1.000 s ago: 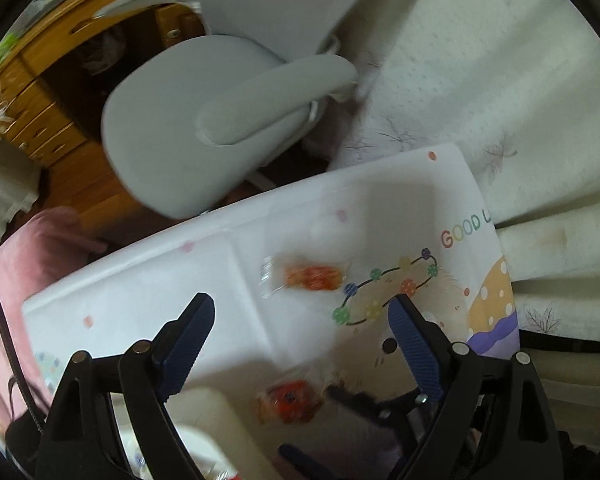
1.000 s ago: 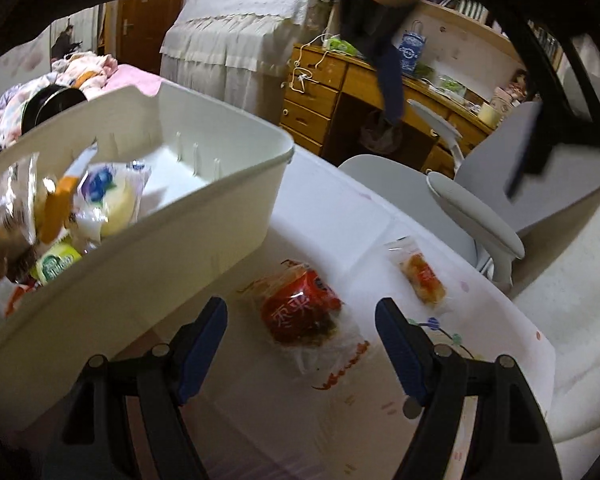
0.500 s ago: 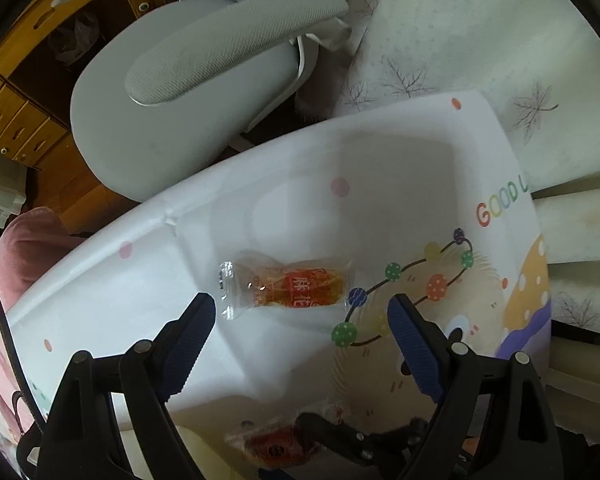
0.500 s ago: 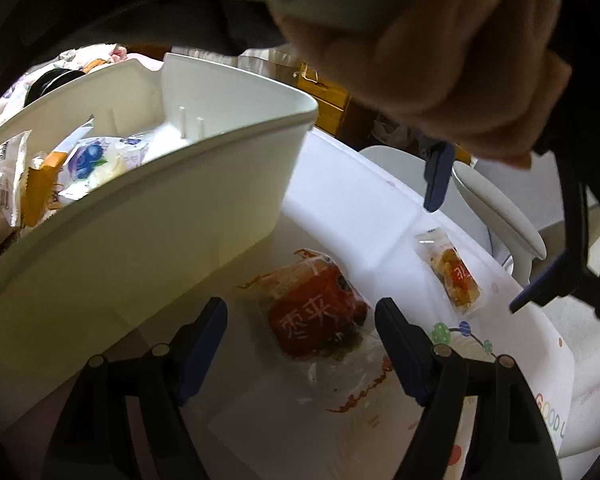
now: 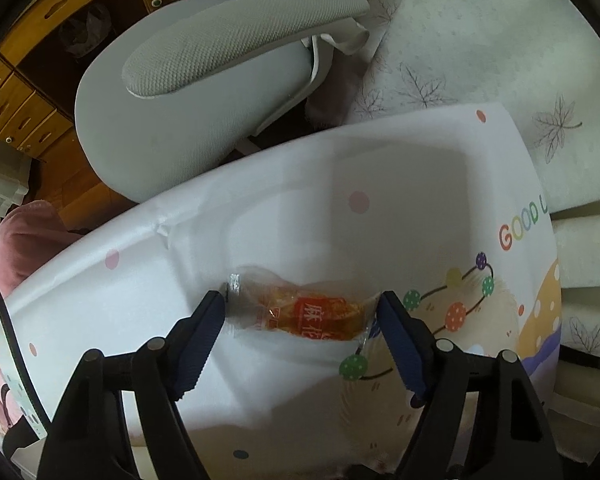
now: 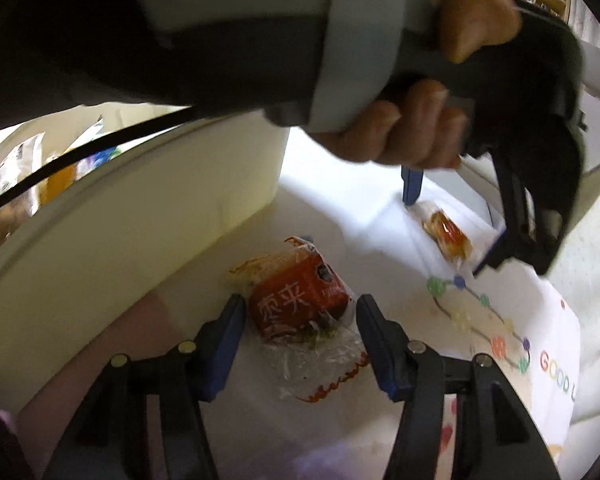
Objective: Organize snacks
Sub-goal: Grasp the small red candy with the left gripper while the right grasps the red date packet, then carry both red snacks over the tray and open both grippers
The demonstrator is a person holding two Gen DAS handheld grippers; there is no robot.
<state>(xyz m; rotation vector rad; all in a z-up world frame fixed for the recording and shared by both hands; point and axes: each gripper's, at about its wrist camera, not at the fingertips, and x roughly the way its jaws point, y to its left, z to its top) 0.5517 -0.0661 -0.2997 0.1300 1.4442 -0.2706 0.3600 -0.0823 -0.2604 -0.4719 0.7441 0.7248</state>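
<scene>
Two grippers have been lowered: left gripper brackets the orange snack, right gripper the red snack; both are parted, unclamped.

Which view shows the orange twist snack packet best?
The left wrist view: the orange twist snack packet lies large and sharp between the open left gripper. The right wrist view shows it small, blurred, farther off.

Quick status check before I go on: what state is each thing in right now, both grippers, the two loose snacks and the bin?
left gripper: open, straddling the orange snack
orange snack packet: sealed, flat on the tablecloth
right gripper: open, straddling the red snack
red snack packet: sealed, flat, beside the bin
white bin: upright, snacks inside
</scene>
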